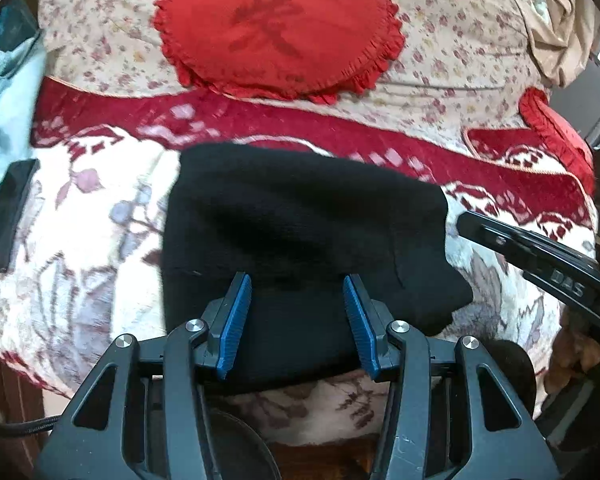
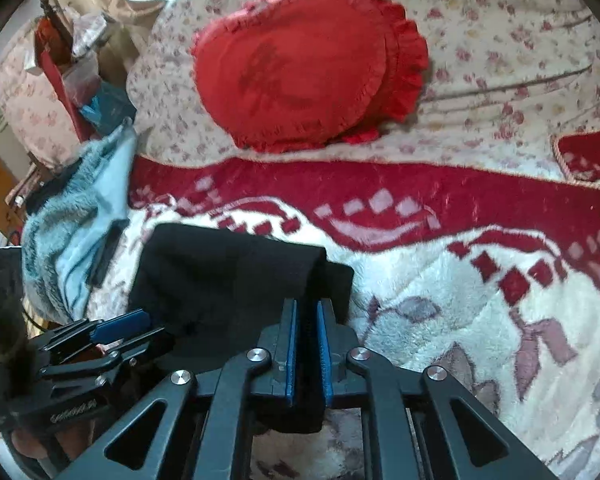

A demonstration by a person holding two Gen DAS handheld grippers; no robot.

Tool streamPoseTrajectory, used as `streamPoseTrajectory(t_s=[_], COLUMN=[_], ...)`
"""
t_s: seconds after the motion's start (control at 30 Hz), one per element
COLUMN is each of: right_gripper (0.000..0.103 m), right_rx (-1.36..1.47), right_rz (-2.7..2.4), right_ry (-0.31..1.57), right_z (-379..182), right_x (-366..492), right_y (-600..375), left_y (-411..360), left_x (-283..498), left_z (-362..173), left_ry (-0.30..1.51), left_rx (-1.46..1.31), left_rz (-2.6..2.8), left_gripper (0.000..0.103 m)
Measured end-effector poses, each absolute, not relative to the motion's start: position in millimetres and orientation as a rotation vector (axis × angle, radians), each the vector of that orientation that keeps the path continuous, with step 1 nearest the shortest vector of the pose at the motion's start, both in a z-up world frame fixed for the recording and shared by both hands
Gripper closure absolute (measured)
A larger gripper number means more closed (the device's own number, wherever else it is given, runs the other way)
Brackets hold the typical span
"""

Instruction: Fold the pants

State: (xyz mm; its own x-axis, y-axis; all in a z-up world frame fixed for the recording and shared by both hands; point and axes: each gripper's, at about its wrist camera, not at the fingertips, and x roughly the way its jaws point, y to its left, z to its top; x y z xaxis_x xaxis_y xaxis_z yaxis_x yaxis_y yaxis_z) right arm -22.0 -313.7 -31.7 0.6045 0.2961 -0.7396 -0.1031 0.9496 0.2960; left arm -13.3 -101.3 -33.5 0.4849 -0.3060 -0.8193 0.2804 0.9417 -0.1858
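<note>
Lying folded on blanket (image 1: 100, 220), black pants (image 1: 300, 220); left gripper (image 1: 298, 324) jaws spread over near edge, right gripper (image 2: 307, 344) pinching pants' edge.

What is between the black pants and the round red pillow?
Only bedding: the red blanket border, then flowery sheet. Nothing else lies between the pants and the pillow. The right wrist view shows it best.

Matt black knit cloth on the pants (image 1: 300, 224). Fluffy plush pile on the blanket (image 2: 440, 292). Red cloth, frilled edge, on the cushion (image 1: 276, 28) at twelve o'clock. Ribbed blue pads (image 1: 236, 320), matt black plastic, shiny metal bolts (image 1: 195, 325).
</note>
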Motion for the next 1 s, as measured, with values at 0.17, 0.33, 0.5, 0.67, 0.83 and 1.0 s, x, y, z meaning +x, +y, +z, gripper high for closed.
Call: streamPoseTrajectory(t_s=[0.17, 0.33, 0.5, 0.67, 0.83, 1.0], right_gripper=[0.088, 0.088, 0.088, 0.088, 0.088, 0.088], right_rx=[0.205, 0.181, 0.214, 0.199, 0.165, 0.124], right_rz=[0.292, 0.274, 0.237, 0.235, 0.237, 0.274], right_ry=[0.864, 0.914, 0.982, 0.984, 0.979, 0.958], right_z=[-17.8, -35.0, -63.7, -61.1, -44.8, -30.7], right_x=[-19.3, -1.8, 24.0, 32.3, 12.9, -17.5], right_y=[-291.7, -277.1, -281.9, -280.7, -275.7, -265.0], left_y=[-91.6, -85.2, -92.3, -96.0, -91.7, -86.8], left_x=[-4.2, 12.4, 24.7, 29.8, 20.7, 5.4], left_z=[-29.8, -39.1, -49.2, -50.8, -45.3, -38.9], left_ry=[0.984, 0.991, 0.997, 0.994, 1.001, 0.997], left_rx=[-0.007, 0.003, 0.052, 0.065, 0.051, 0.035], left_rz=[-0.301, -0.262, -0.253, -0.248, -0.249, -0.252], left_gripper=[0.057, 0.057, 0.056, 0.056, 0.057, 0.057])
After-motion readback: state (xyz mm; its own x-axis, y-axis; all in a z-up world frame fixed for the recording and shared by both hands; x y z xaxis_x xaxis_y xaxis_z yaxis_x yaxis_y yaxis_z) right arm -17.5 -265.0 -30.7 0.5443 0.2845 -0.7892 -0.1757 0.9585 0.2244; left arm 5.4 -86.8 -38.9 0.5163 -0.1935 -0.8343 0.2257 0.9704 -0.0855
